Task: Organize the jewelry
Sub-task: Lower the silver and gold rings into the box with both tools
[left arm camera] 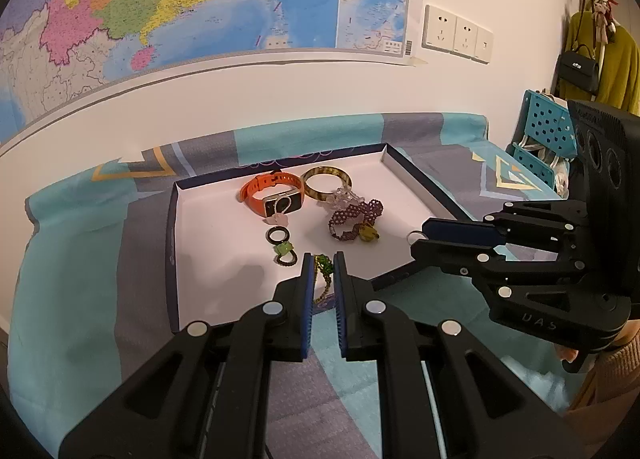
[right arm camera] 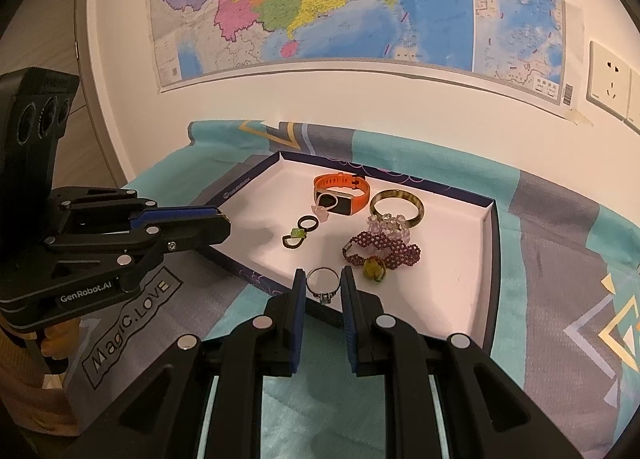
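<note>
In the left wrist view, the left gripper (left arm camera: 323, 259) at lower centre is clamped on a green beaded chain (left arm camera: 323, 268) over the white tray (left arm camera: 208, 259).

In the right wrist view, the right gripper (right arm camera: 323, 277) pinches a silver ring (right arm camera: 323, 285) at the tray's near edge, lower centre.

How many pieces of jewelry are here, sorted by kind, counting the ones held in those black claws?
Watches: 1, the orange watch.
Bangles: 1, the bangle.
Beaded bracelets: 2, the purple and the clear.
Linked ring piece: 1.
Rings: 1, in the right gripper.
Green chains: 1, in the left gripper.
Total: 7.
</note>
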Available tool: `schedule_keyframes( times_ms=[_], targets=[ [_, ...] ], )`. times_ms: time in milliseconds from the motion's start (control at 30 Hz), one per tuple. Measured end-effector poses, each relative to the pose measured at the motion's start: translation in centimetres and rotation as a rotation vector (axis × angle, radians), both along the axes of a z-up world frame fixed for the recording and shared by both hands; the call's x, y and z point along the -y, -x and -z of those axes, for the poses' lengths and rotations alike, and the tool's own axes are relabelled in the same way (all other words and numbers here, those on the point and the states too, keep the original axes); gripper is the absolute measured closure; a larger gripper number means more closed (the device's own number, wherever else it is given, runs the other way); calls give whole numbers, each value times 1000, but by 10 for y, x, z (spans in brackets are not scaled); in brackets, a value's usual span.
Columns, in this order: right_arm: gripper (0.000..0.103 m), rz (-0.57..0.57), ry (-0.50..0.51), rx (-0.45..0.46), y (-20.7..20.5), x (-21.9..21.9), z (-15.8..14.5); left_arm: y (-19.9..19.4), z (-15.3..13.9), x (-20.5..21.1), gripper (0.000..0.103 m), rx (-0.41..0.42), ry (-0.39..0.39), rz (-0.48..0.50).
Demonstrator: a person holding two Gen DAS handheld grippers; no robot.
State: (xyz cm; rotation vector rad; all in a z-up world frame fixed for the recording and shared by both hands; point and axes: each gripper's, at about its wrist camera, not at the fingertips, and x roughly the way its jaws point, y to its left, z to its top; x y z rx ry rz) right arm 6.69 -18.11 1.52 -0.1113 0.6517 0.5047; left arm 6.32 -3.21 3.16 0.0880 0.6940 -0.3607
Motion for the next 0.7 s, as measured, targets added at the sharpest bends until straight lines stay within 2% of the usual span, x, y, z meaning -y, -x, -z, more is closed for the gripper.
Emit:
schedule_keyframes(
  times_ms=[700],
  targets=[
    [87, 17, 14, -12, -21, -1, 3, -17, 3, -1, 93, -3, -7, -16]
  ],
)
